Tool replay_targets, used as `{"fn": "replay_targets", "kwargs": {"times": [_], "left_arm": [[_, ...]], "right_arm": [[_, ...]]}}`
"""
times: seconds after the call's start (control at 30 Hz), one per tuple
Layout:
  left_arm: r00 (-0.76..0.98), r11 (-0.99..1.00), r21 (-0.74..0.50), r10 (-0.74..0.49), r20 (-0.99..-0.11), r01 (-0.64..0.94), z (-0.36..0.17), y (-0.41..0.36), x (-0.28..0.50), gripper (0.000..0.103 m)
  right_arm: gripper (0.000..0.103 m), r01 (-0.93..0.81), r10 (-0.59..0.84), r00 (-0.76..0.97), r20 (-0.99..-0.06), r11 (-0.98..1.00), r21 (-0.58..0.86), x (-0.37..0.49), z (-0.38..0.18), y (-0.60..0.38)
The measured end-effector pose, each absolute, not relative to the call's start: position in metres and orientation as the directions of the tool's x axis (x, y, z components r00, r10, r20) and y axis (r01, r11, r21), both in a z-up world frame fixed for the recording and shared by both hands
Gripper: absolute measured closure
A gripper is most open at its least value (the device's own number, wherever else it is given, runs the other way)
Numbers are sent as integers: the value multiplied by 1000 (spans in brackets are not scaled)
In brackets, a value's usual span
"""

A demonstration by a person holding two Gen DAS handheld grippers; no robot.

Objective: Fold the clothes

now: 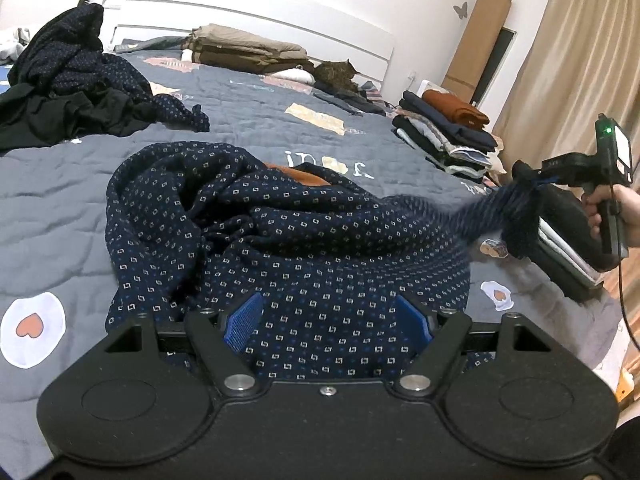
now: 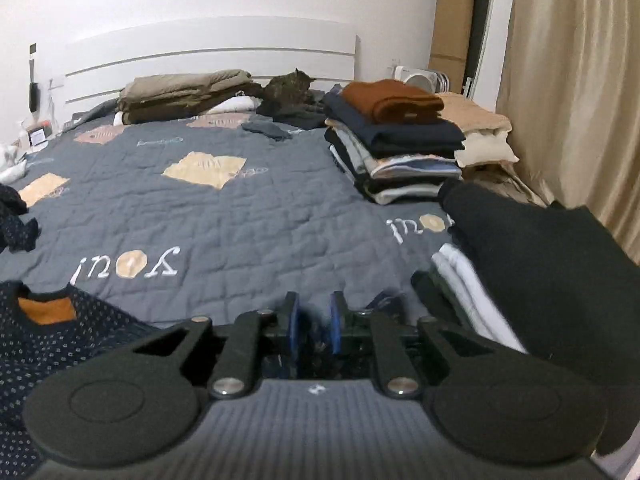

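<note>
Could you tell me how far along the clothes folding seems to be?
Partly done. A folded stack sits on the bed. In hand: the dotted navy garment, one end pulled by the right tool, left tool open over it. Left: the dark heap.

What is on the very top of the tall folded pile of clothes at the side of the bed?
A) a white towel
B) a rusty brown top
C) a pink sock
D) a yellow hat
B: a rusty brown top lies folded on top of the pile, above the dark layers.

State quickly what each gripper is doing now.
Left gripper: open, over the dotted navy shirt.
Right gripper: shut on the shirt's sleeve.
</note>
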State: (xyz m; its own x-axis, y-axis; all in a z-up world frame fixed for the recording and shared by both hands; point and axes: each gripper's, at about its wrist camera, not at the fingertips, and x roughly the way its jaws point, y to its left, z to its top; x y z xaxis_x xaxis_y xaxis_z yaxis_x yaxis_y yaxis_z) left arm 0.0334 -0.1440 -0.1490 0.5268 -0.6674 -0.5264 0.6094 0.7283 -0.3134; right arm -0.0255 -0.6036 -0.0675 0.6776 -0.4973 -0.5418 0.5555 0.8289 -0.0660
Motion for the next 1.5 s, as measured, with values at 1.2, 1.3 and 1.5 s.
{"fn": "replay_targets", "kwargs": {"times": [1.2, 1.3, 1.5], "left_arm": [[331, 442, -25, -707, -625, 896, -190, -224, -92, 31], [345, 468, -14, -670, -658, 883, -202, -233, -83, 80], [380, 576, -123, -669, -638, 808, -187, -212, -47, 89]], "right_arm": [[55, 10, 109, 634, -765, 989, 149, -177, -166, -394], [55, 21, 107, 652, -751, 987, 159, -178, -166, -397], [54, 7, 124, 692, -711, 984, 179, -173, -167, -395]]}}
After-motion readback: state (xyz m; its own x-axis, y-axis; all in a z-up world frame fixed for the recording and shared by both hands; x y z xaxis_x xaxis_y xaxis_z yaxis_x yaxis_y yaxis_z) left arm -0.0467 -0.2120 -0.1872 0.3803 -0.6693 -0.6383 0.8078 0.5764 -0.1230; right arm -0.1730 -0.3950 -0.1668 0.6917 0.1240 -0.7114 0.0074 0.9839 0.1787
